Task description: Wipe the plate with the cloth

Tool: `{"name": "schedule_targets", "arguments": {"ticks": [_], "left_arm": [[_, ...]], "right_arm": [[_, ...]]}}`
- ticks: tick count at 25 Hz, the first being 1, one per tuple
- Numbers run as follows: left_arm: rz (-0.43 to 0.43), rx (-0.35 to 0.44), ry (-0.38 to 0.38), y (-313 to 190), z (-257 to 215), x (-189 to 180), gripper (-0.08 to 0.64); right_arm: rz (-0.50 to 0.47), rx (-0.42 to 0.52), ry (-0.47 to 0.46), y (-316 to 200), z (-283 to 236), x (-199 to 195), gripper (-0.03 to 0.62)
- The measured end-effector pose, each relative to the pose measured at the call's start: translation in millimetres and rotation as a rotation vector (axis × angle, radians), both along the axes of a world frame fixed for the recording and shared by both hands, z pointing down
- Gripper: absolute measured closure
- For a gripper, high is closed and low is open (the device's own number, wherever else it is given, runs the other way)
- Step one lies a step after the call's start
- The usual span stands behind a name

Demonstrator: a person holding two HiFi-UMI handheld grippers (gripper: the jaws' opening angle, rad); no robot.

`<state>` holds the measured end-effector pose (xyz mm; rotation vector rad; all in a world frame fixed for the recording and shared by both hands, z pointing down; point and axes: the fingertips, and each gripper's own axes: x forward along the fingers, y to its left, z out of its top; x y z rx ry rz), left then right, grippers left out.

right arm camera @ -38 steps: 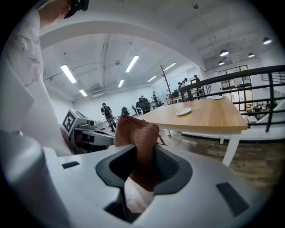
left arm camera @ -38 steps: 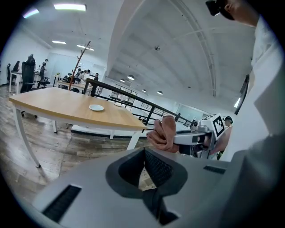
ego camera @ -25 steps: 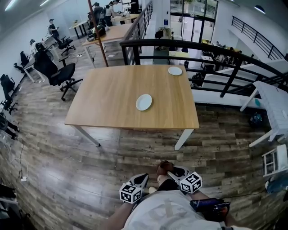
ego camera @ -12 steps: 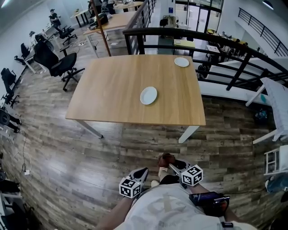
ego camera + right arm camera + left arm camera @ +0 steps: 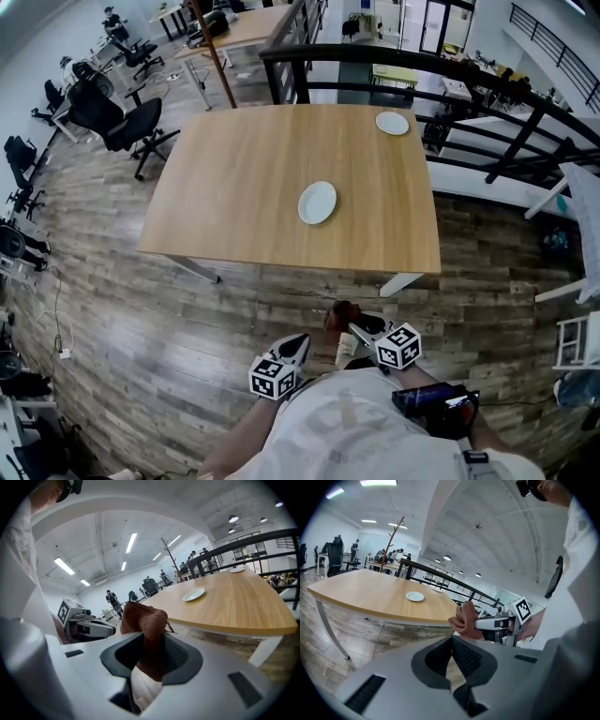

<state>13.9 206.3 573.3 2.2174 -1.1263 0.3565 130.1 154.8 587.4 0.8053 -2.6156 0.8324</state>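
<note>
A white plate (image 5: 317, 202) lies near the middle of the wooden table (image 5: 234, 187); it shows too as the plate (image 5: 415, 596) in the left gripper view and the plate (image 5: 193, 594) in the right gripper view. My right gripper (image 5: 349, 328) is shut on a brown cloth (image 5: 339, 317), held close to my body, well short of the table. The cloth (image 5: 145, 620) sticks up bunched between its jaws. My left gripper (image 5: 299, 344) is beside it, shut and holding nothing; its jaws (image 5: 452, 641) meet.
A second white plate (image 5: 392, 123) lies at the table's far right corner. A black railing (image 5: 487, 94) runs behind the table. Office chairs (image 5: 117, 117) stand at the far left. Wood floor lies between me and the table's near edge.
The table and plate have slid lower and nearer in the head view as I come closer. Both grippers stay by my body, the cloth still held.
</note>
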Motion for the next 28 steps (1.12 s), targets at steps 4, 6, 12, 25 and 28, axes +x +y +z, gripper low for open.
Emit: {"name": "schedule_targets", "arguments": {"ticks": [4, 6, 12, 25, 28], "left_arm": [[-0.006, 0.009, -0.01, -40.7, -1.7, 7.3, 0.548], [-0.012, 0.014, -0.019, -57.8, -4.2, 11.0, 0.548], [-0.028, 0.028, -0.043, -92.7, -16.0, 15.8, 0.548], [-0.014, 0.011, -0.015, -152.6, -8.3, -2.5, 0.548], [0.013, 0.036, 0.002, -180.6, -15.6, -8.4, 0.548]], "right_arm": [[-0.004, 0.005, -0.003, -40.7, -1.0, 8.4, 0.471], [-0.008, 0.009, -0.005, -58.3, -3.1, 12.7, 0.471], [-0.096, 0.052, 0.024, -87.3, -8.0, 7.6, 0.471], [-0.051, -0.009, 0.047, -128.8, 3.8, 0.2, 0.471], [-0.033, -0.008, 0.068, -143.2, 0.2, -2.8, 0.471]]}}
